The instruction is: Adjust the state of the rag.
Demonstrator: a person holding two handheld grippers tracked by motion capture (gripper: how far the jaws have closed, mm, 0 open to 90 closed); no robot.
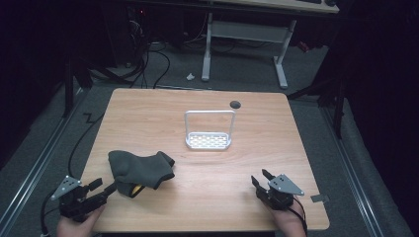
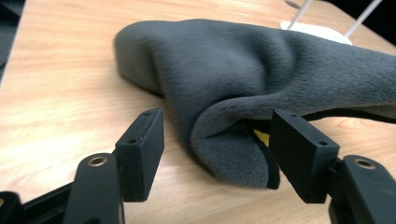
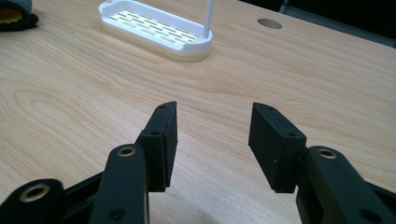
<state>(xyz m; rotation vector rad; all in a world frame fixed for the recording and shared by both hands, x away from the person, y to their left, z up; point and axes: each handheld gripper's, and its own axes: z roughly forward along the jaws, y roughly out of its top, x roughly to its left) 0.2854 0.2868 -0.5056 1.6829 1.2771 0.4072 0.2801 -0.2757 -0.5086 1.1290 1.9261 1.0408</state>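
At the table's near-left corner, a grey plush cloth (image 1: 140,169) covers a yellow item (image 2: 261,137) — mostly hidden, unidentifiable. The left gripper (image 2: 217,140) spreads wide around its nearest fold; the right gripper (image 3: 212,140) gapes empty — white slotted rack (image 1: 208,140) mid-table.

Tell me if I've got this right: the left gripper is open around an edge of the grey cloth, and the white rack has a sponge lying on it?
Not quite. The white rack is bare, as the high view shows. The left gripper is indeed open around an edge of the grey cloth.
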